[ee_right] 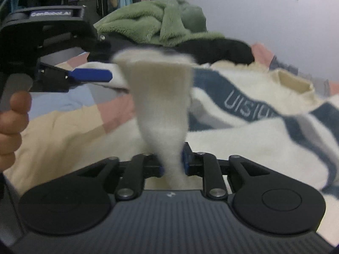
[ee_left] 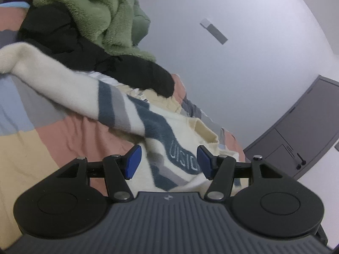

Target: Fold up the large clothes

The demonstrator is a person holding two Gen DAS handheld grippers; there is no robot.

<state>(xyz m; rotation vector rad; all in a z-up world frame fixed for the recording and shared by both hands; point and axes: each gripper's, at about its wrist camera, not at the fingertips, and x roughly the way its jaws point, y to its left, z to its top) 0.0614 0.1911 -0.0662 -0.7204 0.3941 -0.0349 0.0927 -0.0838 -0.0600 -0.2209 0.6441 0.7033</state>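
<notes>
One sleeve upright (right-clamped)

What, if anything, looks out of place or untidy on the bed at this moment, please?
The green fleece garment and a black garment lie crumpled in a heap at the far side of the bed, unfolded. The cream striped sweater is rumpled, one sleeve pinched in the right tool.
</notes>
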